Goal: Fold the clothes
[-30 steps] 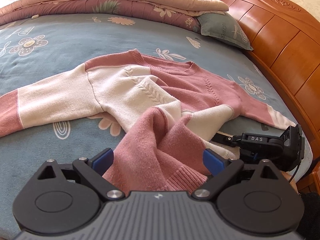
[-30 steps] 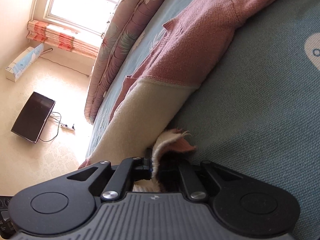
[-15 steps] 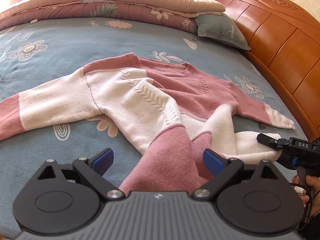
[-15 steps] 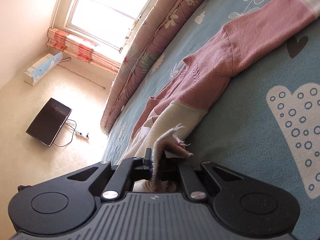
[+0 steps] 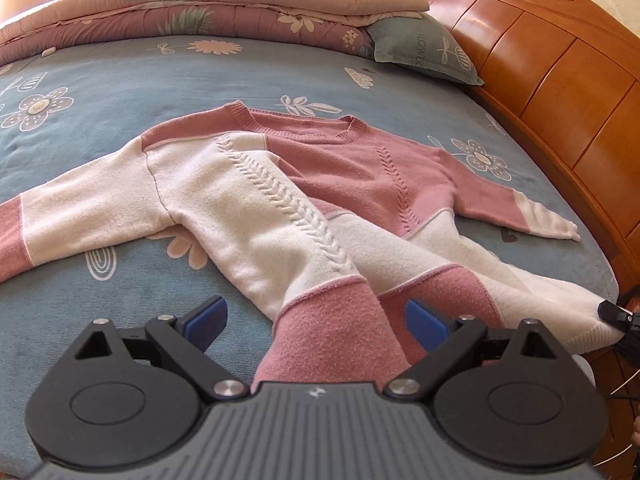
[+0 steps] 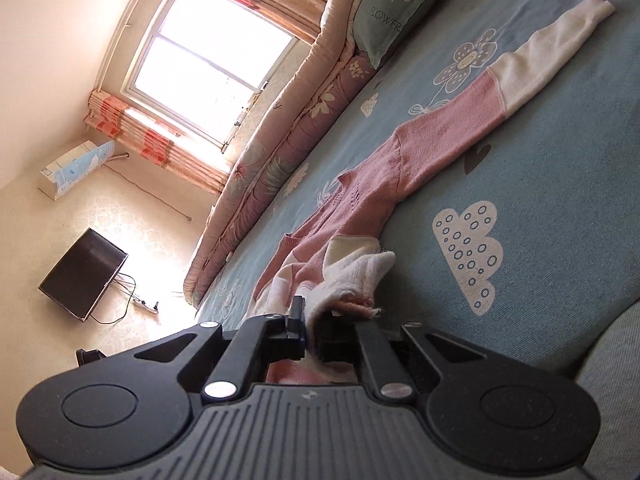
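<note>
A pink and cream knit sweater (image 5: 248, 200) lies front-up on the blue flowered bed sheet (image 5: 120, 80), sleeves spread to both sides. Its pink hem runs toward me between the blue pads (image 5: 206, 318) of my left gripper (image 5: 316, 318), whose jaws stand wide apart; neither pad presses on the cloth. My right gripper (image 6: 314, 328) is shut on the cream hem corner of the sweater (image 6: 360, 216), and its tip (image 5: 618, 314) shows at the right edge of the left wrist view, with the hem stretched toward it. The hem's end is hidden under my left gripper's body.
A wooden headboard (image 5: 560, 60) runs along the right of the bed. A grey-green pillow (image 5: 424, 50) and a folded flowered quilt (image 5: 200, 4) lie along the far side. The right wrist view shows a window (image 6: 208, 60) and a dark screen (image 6: 82, 274) beyond the bed.
My right gripper has drawn the hem corner out to the right and up, and the bunched lower part of the sweater has spread flatter. My left gripper has stayed in place.
</note>
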{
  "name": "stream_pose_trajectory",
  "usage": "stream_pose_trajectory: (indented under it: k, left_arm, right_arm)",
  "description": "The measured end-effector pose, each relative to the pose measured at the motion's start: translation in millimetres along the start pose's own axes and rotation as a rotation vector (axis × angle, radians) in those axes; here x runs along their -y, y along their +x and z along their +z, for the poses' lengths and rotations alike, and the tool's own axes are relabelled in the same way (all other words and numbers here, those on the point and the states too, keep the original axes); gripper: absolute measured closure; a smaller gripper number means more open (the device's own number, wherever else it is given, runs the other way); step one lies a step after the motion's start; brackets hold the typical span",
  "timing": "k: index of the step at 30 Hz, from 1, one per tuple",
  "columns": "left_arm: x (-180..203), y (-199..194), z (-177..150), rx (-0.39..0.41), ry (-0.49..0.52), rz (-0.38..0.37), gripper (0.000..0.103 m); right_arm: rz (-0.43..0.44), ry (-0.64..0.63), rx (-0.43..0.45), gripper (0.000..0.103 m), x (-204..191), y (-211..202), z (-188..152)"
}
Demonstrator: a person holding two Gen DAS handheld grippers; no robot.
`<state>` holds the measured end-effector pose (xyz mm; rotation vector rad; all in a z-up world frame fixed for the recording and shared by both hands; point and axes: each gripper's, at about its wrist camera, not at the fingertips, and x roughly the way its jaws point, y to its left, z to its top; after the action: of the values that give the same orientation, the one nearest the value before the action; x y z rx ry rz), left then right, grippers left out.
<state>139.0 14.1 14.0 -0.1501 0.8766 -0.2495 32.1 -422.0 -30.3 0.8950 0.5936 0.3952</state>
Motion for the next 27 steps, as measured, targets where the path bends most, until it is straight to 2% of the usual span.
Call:
stream_pose_trajectory:
  k: [6, 7, 11, 15, 23, 25, 27]
  left_arm:
    - [-3.0, 4.0, -2.6, -0.023, -0.01, 0.002, 0.007]
    - [-4.7, 4.5, -2.5, -0.026, -0.014, 0.0, 0.007]
    - [-15.2, 9.4, 1.7, -0.039, -0.047, -0.011, 0.007]
    - [-36.2, 22.8, 9.0, -0.04, -0.153, -0.084, 0.007]
    - [-105.1, 81.0, 8.9, -0.045, -0.546, -0.269, 0.008]
    - [-120.6, 96.0, 4.2, -0.051, -0.621, -0.259, 0.008]
    - [-129.6, 103.0, 3.5, -0.008, -0.641, -0.303, 0.008]
  right_arm:
    - [-0.27, -0.044, 0.001, 0.088, 14.7, -14.6, 0.0]
    - [-0.291, -0.045, 0.014, 0.088, 17.9, -17.7, 1.8]
    - [-0.319, -0.046, 0.064, 0.088, 22.0, -27.0, 10.6]
    - [-0.319, -0.072, 0.07, 0.083, 17.1, -23.1, 14.9]
    - [-0.29, -0.078, 0.02, 0.08, 11.6, -1.3, 10.5]
    - [-0.301, -0.082, 0.014, 0.079, 11.4, 2.6, 11.3]
    - [-0.317, -0.088, 0.012, 0.079, 11.6, 6.0, 13.3]
